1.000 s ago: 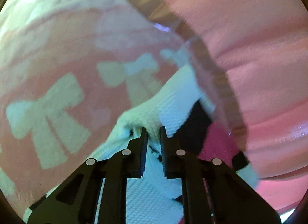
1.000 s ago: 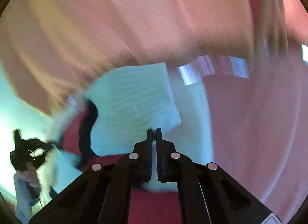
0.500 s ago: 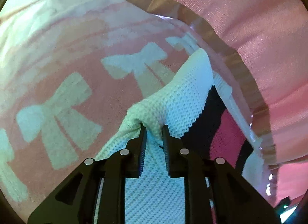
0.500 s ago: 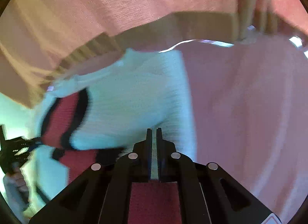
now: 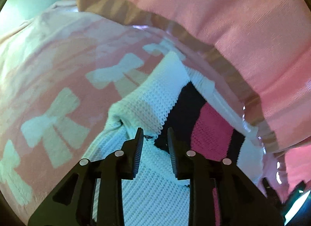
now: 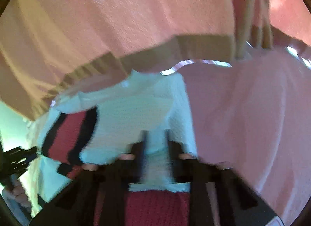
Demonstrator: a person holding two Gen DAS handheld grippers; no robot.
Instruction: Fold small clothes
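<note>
Your left claw (image 5: 154, 138) and right claw (image 6: 155, 138) both gape w/ the white knit sweater (image 5: 155, 101) between the fingers — probably letting its fold settle beside the bow blanket (image 5: 58, 90).

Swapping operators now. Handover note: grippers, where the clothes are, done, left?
Left gripper: jaws parted, white knit of the striped sweater lies between them, not clamped.
Right gripper: blurred, jaws look parted, the sweater's white edge between them.
The sweater lies on the bow blanket, partly under a pink garment hanging in front.
Done: the sweater looks set down, with a flap doubled over by the left gripper.
Left: back both grippers off, check the fold, then fold the pink garment.
</note>
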